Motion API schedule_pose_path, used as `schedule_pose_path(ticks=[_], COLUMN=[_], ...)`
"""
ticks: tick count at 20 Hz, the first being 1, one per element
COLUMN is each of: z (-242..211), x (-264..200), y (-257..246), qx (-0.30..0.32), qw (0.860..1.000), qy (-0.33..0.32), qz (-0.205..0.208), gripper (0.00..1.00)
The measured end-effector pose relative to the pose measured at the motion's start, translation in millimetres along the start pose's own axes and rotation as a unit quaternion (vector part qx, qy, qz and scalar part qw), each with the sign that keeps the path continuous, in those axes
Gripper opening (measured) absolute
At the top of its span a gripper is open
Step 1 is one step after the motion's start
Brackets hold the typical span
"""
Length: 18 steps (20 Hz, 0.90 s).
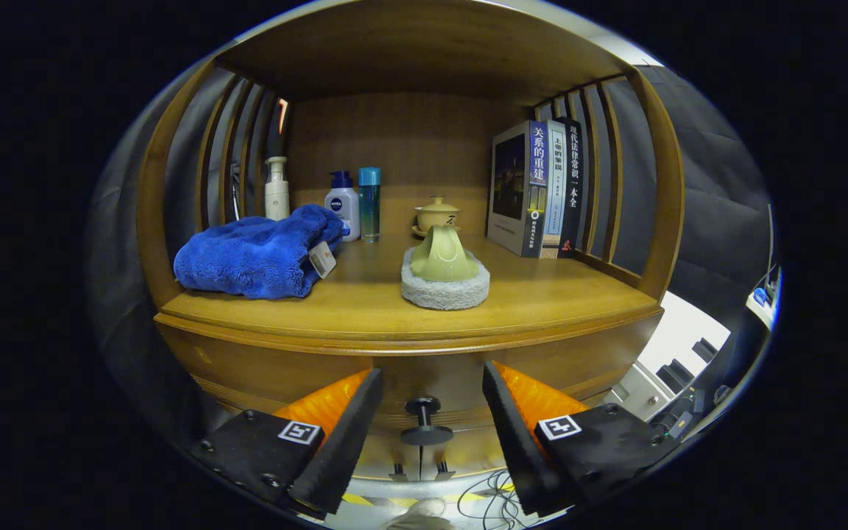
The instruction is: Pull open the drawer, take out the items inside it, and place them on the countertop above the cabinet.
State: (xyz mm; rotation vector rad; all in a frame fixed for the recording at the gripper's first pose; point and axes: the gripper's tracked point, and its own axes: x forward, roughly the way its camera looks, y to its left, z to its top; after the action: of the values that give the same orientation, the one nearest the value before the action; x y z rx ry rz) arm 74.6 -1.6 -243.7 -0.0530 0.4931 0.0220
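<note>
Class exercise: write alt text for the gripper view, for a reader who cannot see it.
The open gripper faces a wooden cabinet, its fingers either side of the dark drawer knob without touching it. On the countertop above sit a blue towel, bottles, a lidded cup, an upturned cup on a grey pad and three upright books.

A blue towel [258, 254] lies on the surface [365, 305] at the left. Behind it stand three bottles [343, 205]. At centre, a cup [444, 254] rests on a grey pad [444, 291], with a lidded cup [436, 215] behind. Books [538, 190] stand upright at the right.
</note>
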Motion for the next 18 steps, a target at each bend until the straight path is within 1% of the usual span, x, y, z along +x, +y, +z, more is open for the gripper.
schedule_pose_path(ticks=[6,9,15,18], z=[9,23,75,110], x=[-15,-29,-70,-93], y=[-1,-9,-26,-31], qx=[-0.002,-0.006,-0.011,-0.014], qw=[1.0,1.0,0.998,0.996], qy=[-0.002,-0.013,-0.06,-0.086], qz=[-0.002,-0.009,-0.02,-0.015], gripper=[0.93,0.93,0.93,0.93])
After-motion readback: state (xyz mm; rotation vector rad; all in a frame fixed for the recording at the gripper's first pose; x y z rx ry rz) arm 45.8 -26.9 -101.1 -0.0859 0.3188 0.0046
